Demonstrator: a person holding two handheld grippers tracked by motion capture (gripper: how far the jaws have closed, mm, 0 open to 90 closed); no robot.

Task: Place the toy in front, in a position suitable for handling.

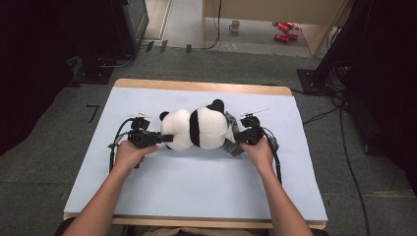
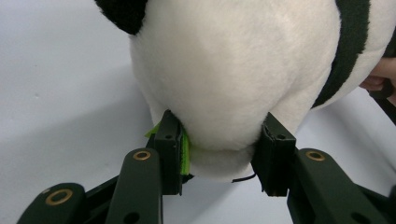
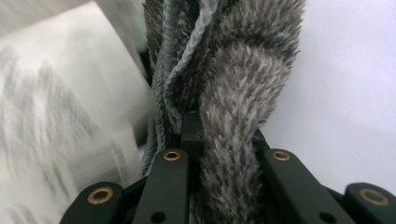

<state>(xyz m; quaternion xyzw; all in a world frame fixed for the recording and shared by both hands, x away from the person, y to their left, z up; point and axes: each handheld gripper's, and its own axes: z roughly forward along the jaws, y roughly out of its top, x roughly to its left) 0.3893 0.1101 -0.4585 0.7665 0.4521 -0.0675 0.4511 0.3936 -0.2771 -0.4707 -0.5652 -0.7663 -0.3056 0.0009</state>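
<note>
A black-and-white panda plush [image 1: 196, 129] lies on its side in the middle of the pale blue mat [image 1: 196, 182]. My left gripper [image 1: 168, 138] is shut on its white left end; in the left gripper view both pads [image 2: 275, 154] press into the white fur [image 2: 233, 70], with a green tag [image 2: 185, 151] beside the left pad. At the panda's right end my right gripper [image 1: 237, 139] is shut on a grey fuzzy cloth [image 1: 232, 132]. The right gripper view shows the grey pile [image 3: 238, 93] bunched between the jaws of that gripper [image 3: 224, 137], with a blurred white label [image 3: 70, 116] to its left.
The mat covers a wooden table [image 1: 201, 87] standing on grey carpet. Cables trail over the floor at the right [image 1: 344, 128]. Behind the table a mug [image 1: 235, 25] and red cans [image 1: 284, 30] lie on the floor. Dark equipment stands at both sides.
</note>
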